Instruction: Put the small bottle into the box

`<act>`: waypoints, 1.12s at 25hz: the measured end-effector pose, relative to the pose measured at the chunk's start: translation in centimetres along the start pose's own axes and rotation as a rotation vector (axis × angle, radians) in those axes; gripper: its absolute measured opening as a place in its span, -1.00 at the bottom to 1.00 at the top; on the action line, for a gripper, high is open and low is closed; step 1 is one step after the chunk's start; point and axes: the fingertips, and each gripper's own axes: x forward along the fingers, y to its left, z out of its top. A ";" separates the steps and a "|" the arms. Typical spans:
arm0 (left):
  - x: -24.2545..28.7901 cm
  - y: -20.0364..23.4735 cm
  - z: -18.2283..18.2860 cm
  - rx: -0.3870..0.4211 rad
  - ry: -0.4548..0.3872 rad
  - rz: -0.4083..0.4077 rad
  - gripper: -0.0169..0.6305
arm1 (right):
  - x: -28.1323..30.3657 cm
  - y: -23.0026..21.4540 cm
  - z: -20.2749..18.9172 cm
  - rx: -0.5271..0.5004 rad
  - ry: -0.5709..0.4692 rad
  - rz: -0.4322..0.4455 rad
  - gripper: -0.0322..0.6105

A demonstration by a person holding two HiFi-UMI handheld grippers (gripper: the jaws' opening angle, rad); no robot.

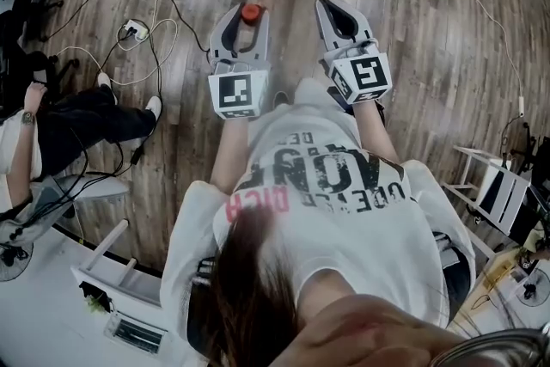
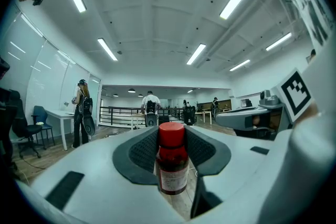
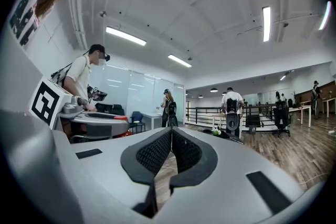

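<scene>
We held the left gripper [image 1: 244, 15] in front of the chest, above the wooden floor [image 1: 430, 47], with its jaws clamped on the small bottle [image 2: 172, 162]. The bottle stood upright between the dark ribbed pads [image 2: 142, 152], its red cap [image 2: 171, 134] uppermost and its pale label facing back along the jaws. We held the right gripper [image 1: 335, 13] just beside the left one, at a similar height, with its jaws closed together on nothing. Loose cables [image 1: 159, 30] lay on the floor to the left of both grippers.
</scene>
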 end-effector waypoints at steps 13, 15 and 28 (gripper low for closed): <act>5.0 2.4 -0.1 0.004 0.009 0.043 -0.50 | 5.2 -3.3 -1.8 0.038 0.034 0.043 -0.89; 6.5 3.3 0.1 0.005 0.009 0.060 -0.50 | 6.8 -4.2 -1.7 0.041 0.035 0.056 -0.89; 14.5 6.0 0.3 0.003 0.004 0.130 -0.50 | 13.5 -10.4 -1.8 0.039 0.043 0.105 -0.89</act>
